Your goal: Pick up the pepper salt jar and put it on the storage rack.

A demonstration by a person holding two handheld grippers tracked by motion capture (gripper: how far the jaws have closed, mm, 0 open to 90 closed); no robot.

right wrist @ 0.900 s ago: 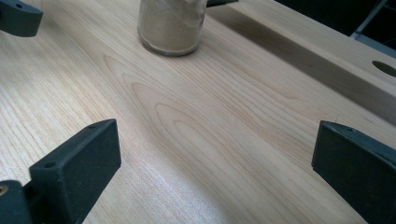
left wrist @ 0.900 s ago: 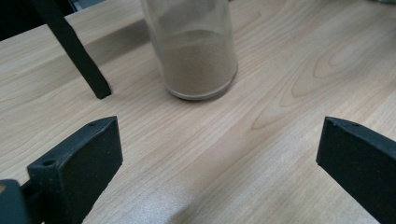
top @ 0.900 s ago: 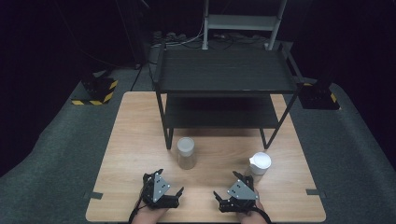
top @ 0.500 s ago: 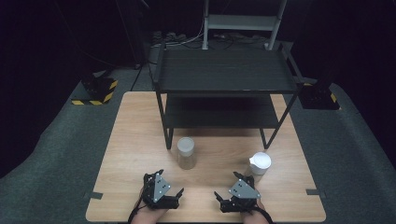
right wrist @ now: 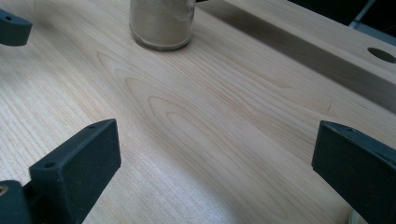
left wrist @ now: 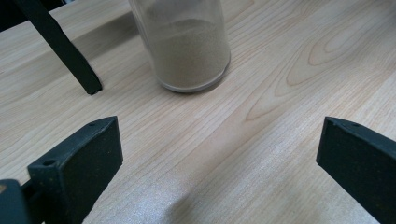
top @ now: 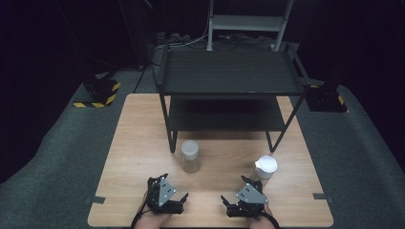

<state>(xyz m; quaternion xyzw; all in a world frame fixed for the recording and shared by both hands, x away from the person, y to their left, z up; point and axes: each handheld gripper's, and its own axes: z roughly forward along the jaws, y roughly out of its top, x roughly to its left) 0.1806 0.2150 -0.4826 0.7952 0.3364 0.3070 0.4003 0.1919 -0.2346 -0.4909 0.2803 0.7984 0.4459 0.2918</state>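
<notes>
A clear jar (top: 190,156) part-filled with sandy powder stands on the wooden table (top: 143,143), just in front of the black shelf rack (top: 229,76). To its right sits a small white-lidded container (top: 265,167). My left gripper (top: 168,189) rests open near the table's front edge, a short way before the jar. In the left gripper view the jar (left wrist: 191,46) stands ahead of the wide-apart jaws of my left gripper (left wrist: 219,154), untouched. My right gripper (top: 239,192) is open too, just left of the white container. In the right gripper view the jar (right wrist: 161,23) is far off, beyond my right gripper (right wrist: 215,158).
A leg of the rack (left wrist: 60,46) stands on the table beside the jar. The rack has two dark shelves, and its lower shelf (top: 224,117) is low over the table. Grey carpet (top: 57,157) surrounds the table. A tip of the left gripper's jaw (right wrist: 11,28) shows at top left.
</notes>
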